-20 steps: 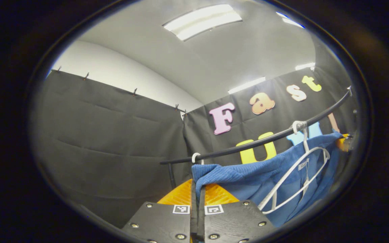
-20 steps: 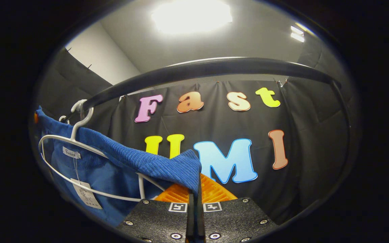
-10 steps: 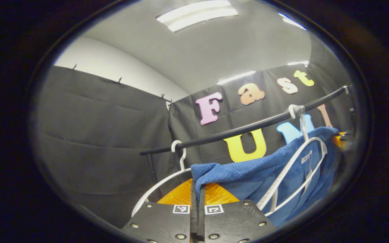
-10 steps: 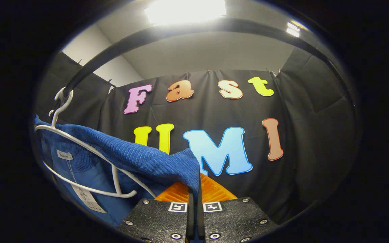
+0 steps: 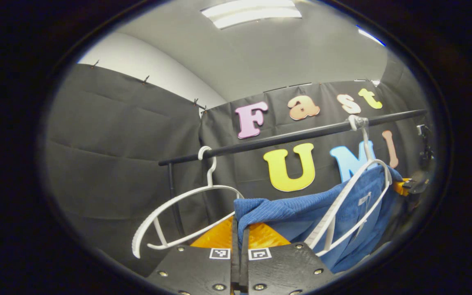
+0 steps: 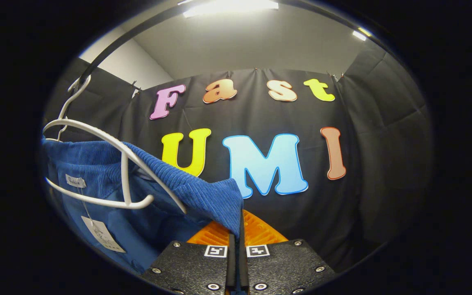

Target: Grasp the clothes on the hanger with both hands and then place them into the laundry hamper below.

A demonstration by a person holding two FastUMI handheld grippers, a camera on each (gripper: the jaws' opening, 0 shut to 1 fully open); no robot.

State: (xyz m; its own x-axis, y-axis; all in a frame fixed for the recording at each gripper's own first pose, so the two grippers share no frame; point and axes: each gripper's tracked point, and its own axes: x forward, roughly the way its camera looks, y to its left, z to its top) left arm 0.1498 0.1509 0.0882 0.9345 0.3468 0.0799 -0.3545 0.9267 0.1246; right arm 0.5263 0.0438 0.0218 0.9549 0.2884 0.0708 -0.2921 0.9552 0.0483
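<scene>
Blue garment is pinched by left tool and right tool, spread to clear hanger.

A recording booth (not a home): black cloth walls, clothes rail, ceiling strip lights.

Left hand-held gripper clamping closed on blue cloth, pointing upward, right hand-held gripper likewise pinching closed on cloth, tilting upward

The blue garment runs out past the picture's lower-left edge.
</scene>
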